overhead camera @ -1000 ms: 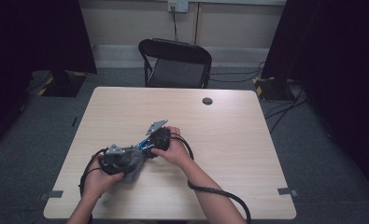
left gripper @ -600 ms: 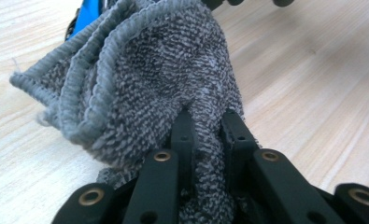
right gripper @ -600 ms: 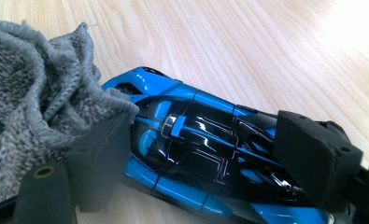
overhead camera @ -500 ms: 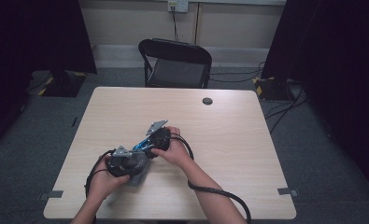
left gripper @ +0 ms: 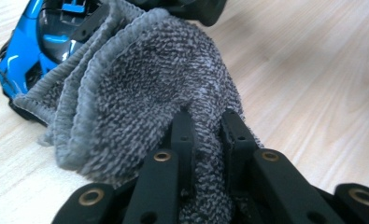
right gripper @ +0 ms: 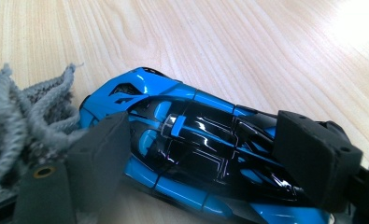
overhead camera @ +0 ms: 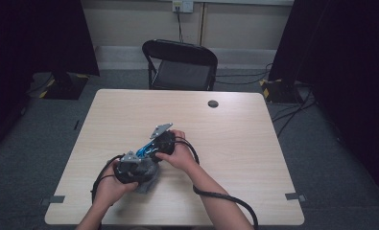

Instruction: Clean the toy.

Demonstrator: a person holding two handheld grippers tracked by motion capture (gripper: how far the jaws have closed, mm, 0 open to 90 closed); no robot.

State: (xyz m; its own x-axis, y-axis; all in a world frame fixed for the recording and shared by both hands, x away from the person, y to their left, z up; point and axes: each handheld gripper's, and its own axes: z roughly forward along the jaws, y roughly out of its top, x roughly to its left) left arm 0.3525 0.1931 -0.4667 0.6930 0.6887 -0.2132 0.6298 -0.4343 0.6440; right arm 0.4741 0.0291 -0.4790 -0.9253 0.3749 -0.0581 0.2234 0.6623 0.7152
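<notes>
A blue and black toy car (right gripper: 173,100) lies on the wooden table (overhead camera: 254,158), near its front left. My right gripper (right gripper: 201,140) straddles it, one pad on each flank, and holds it. In the high view that right gripper (overhead camera: 153,148) points toward the left hand, with the car (overhead camera: 144,152) between the two tools. My left gripper (left gripper: 205,116) is shut on a bunched grey terry cloth (left gripper: 140,88), which is pressed against the car (left gripper: 18,56). From above, the left gripper (overhead camera: 136,167) sits just left of the car, and the cloth (overhead camera: 148,184) hangs beneath it.
A small black round disc (overhead camera: 213,103) lies near the table's far edge. A black folding chair (overhead camera: 182,62) stands behind the table. A black cable (overhead camera: 225,199) trails from the right gripper over the front edge. Dark curtains flank the room.
The left hand with the cloth has shifted slightly to the right, closer to the car. The right hand and the car have stayed put.
</notes>
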